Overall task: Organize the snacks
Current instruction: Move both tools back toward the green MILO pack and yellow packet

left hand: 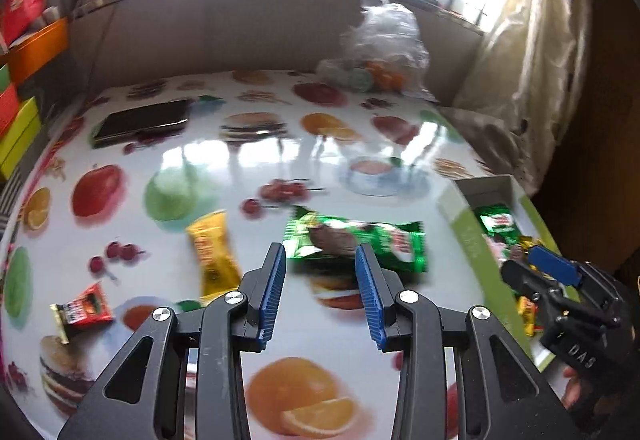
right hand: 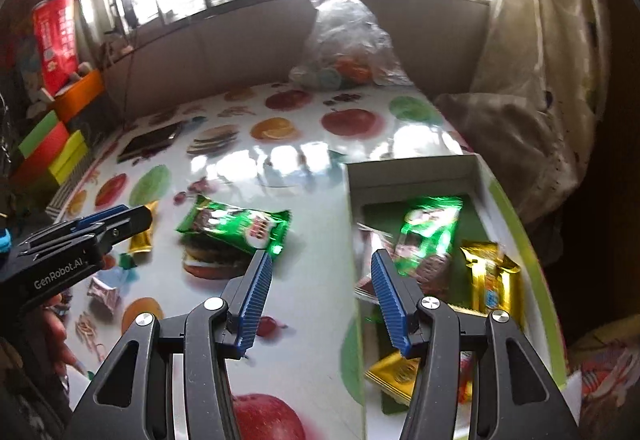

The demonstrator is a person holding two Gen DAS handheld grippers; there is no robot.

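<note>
A green snack packet (left hand: 354, 246) lies on the fruit-print table just ahead of my open, empty left gripper (left hand: 320, 260); it also shows in the right wrist view (right hand: 234, 226). A yellow packet (left hand: 212, 254) lies to its left and a small red packet (left hand: 82, 310) further left. The green-rimmed box (right hand: 412, 169) at the right holds a green packet (right hand: 430, 236), gold packets (right hand: 494, 280) and others. My right gripper (right hand: 320, 260) is open and empty, above the box's left wall. It shows in the left wrist view (left hand: 552, 272).
A black phone (left hand: 140, 121) lies at the table's far left. A clear plastic bag (left hand: 378, 47) with items stands at the far edge. Coloured boxes (left hand: 20, 107) are stacked off the left side. A curtain (left hand: 520, 51) hangs at the right.
</note>
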